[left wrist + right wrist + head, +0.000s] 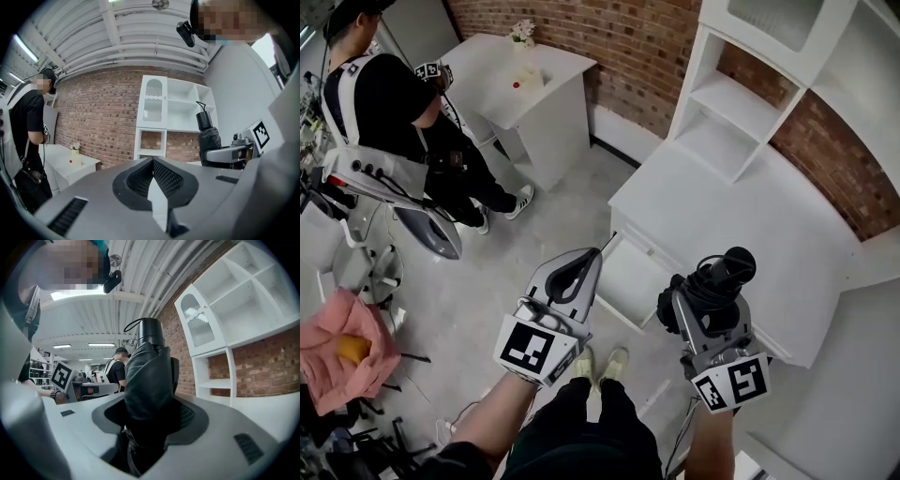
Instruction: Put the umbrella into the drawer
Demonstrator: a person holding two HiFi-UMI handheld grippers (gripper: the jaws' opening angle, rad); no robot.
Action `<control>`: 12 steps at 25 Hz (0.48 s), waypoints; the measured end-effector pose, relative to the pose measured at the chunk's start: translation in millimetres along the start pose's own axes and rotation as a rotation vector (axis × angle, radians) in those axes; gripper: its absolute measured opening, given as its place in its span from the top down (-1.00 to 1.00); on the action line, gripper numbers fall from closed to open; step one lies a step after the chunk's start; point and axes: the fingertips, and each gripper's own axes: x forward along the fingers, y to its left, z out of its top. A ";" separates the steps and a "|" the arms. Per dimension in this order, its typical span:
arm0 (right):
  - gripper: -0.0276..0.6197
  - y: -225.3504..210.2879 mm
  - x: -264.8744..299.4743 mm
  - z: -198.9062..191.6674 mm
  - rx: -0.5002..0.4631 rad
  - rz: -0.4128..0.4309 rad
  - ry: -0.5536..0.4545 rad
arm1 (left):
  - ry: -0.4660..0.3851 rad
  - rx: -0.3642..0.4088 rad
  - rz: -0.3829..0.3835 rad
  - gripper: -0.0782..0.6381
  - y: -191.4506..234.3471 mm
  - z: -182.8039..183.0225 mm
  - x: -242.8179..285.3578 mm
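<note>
A folded black umbrella [715, 281] stands upright in my right gripper [705, 305], whose jaws are shut on its body; its handle points up [149, 336]. In the right gripper view the umbrella [147, 394] fills the space between the jaws. My left gripper [581, 272] is shut with nothing in it, its tips meeting [152, 161]. Below and between the grippers, the white drawer [630, 281] of the white cabinet [741, 225] stands pulled open, its inside bare. From the left gripper view the umbrella [208, 138] shows at right.
A white shelf unit [750, 84] rises behind the cabinet against a brick wall [628, 37]. A second person [394, 122] in black stands at the left beside a white table [520, 84]. A chair with pink cloth [342, 347] sits at far left. My feet [600, 364] are below.
</note>
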 end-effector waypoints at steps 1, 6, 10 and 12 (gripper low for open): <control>0.25 1.3 5.8 -9.7 0.004 0.006 0.007 | 0.005 -0.005 0.003 0.76 7.2 -9.7 2.0; 0.25 0.4 26.7 -68.4 0.042 0.008 0.062 | 0.037 -0.008 -0.010 0.76 28.9 -60.9 12.4; 0.25 -1.1 40.2 -121.0 0.030 0.013 0.114 | 0.053 -0.029 -0.021 0.76 41.5 -108.2 22.7; 0.25 1.0 48.4 -148.4 0.022 0.020 0.143 | 0.063 -0.041 -0.023 0.76 49.1 -134.2 26.9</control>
